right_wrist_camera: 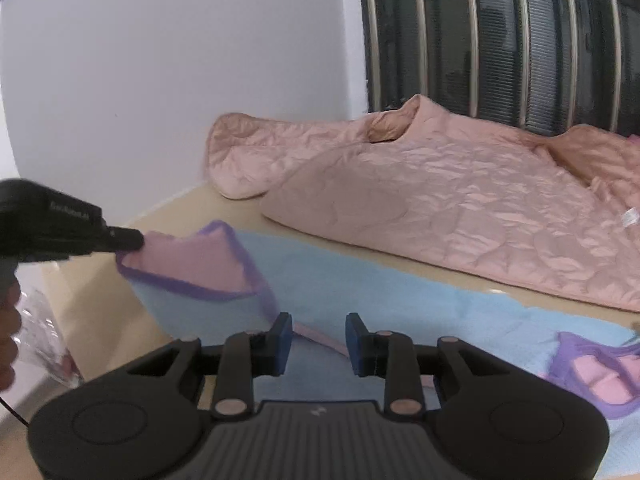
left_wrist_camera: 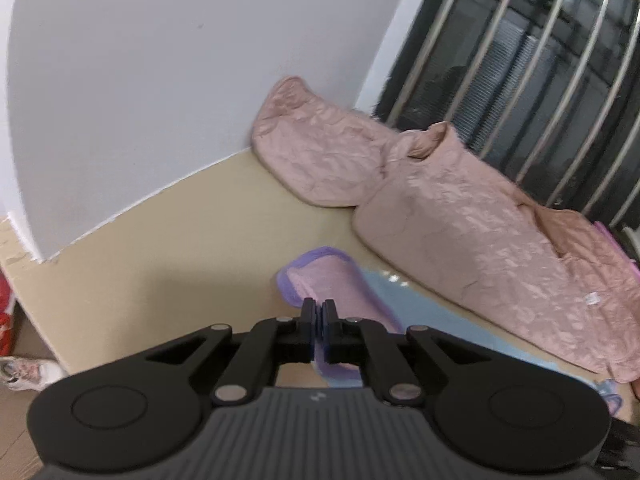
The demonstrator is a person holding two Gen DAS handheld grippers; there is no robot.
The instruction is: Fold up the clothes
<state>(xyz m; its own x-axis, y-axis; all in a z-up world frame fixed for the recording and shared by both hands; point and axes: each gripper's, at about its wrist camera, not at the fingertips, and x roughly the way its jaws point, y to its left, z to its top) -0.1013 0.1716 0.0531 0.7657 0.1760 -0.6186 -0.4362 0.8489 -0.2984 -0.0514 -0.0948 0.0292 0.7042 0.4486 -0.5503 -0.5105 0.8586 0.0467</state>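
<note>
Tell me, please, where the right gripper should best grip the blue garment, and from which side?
Probably the pink-trimmed edge of the blue garment lying between the open right gripper fingers, approached from the near side. The left gripper already pinches the lifted purple-trimmed corner, so this edge is the matching hold.

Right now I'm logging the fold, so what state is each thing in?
Left gripper: shut on the towel's corner.
Right gripper: open, holding nothing.
Towel: flat on the surface, one corner lifted and turned over.
Quilt: spread out, rumpled, unfolded.
</note>
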